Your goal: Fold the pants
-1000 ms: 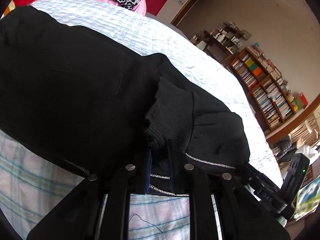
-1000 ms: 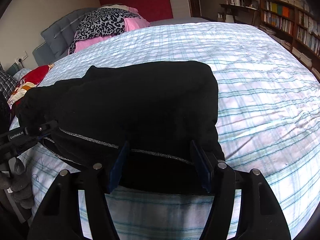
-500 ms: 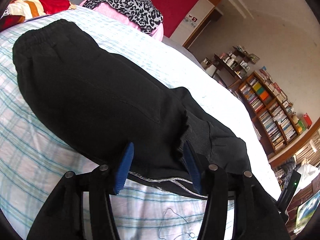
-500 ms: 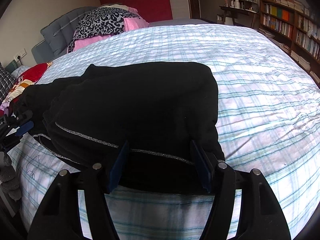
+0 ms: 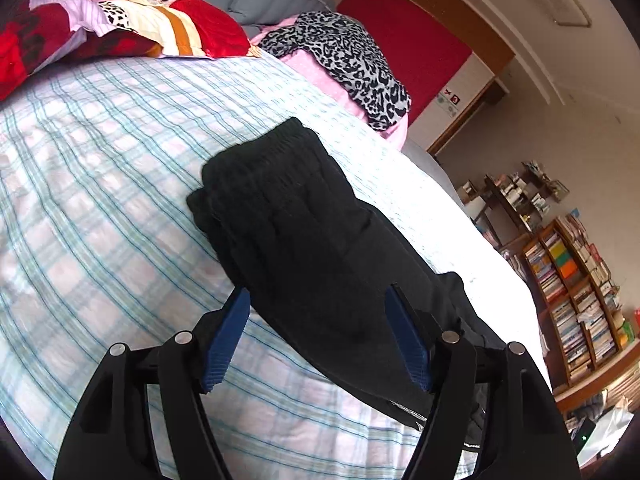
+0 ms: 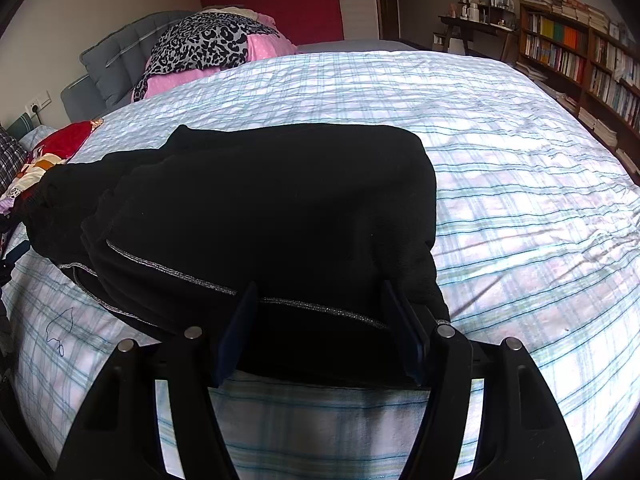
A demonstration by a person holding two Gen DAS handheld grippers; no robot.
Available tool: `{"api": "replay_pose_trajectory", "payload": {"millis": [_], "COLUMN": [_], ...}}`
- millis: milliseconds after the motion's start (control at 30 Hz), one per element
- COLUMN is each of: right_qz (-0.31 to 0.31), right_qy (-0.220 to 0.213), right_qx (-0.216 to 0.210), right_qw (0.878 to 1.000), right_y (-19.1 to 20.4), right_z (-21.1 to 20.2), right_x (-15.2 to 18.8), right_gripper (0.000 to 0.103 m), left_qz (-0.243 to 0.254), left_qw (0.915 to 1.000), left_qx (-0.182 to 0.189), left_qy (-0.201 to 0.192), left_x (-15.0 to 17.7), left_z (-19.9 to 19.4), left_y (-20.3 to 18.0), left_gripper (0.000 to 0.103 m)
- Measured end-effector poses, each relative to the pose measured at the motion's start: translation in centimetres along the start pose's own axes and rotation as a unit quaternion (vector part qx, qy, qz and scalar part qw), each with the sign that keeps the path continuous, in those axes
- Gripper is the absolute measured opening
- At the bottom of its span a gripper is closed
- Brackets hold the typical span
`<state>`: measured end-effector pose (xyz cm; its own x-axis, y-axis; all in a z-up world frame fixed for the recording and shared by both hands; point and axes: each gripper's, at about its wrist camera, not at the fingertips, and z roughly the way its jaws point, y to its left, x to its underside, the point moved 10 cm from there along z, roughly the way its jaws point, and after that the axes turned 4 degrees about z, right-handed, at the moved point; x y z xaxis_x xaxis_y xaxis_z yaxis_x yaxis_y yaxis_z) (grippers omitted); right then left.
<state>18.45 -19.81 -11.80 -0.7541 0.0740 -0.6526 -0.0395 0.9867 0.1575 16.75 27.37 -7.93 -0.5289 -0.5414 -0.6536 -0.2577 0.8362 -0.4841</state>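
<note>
On the plaid-sheeted bed (image 6: pixel 500 152) the black pants (image 6: pixel 272 208) lie folded over in layers, flat enough to crease. The left gripper (image 5: pixel 318 334) and right gripper (image 6: pixel 320 328) hover with jaws spread wide, holding nothing.
</note>
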Motion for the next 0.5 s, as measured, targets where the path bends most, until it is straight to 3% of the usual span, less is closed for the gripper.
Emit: {"api": "replay_pose_trajectory", "payload": {"millis": [233,500], "right_qz": [0.0,0.0], "right_qy": [-0.001,-0.002], "right_qx": [0.0,0.0], "right_qw": [1.0,1.0], "right_y": [0.0,0.0], "right_z": [0.0,0.0], "right_x": [0.0,-0.1], "right_gripper": [0.066,0.066], "left_qz": [-0.048,-0.083], "left_qw": [0.9986,0.9955], "left_qx": [-0.014,0.002], "left_qy": [0.015,0.045], "left_x": [-2.1,-3.0], "left_z": [1.6,4.5], "left_y": [4.1,4.9], "left_gripper": [0.075,0.076]}}
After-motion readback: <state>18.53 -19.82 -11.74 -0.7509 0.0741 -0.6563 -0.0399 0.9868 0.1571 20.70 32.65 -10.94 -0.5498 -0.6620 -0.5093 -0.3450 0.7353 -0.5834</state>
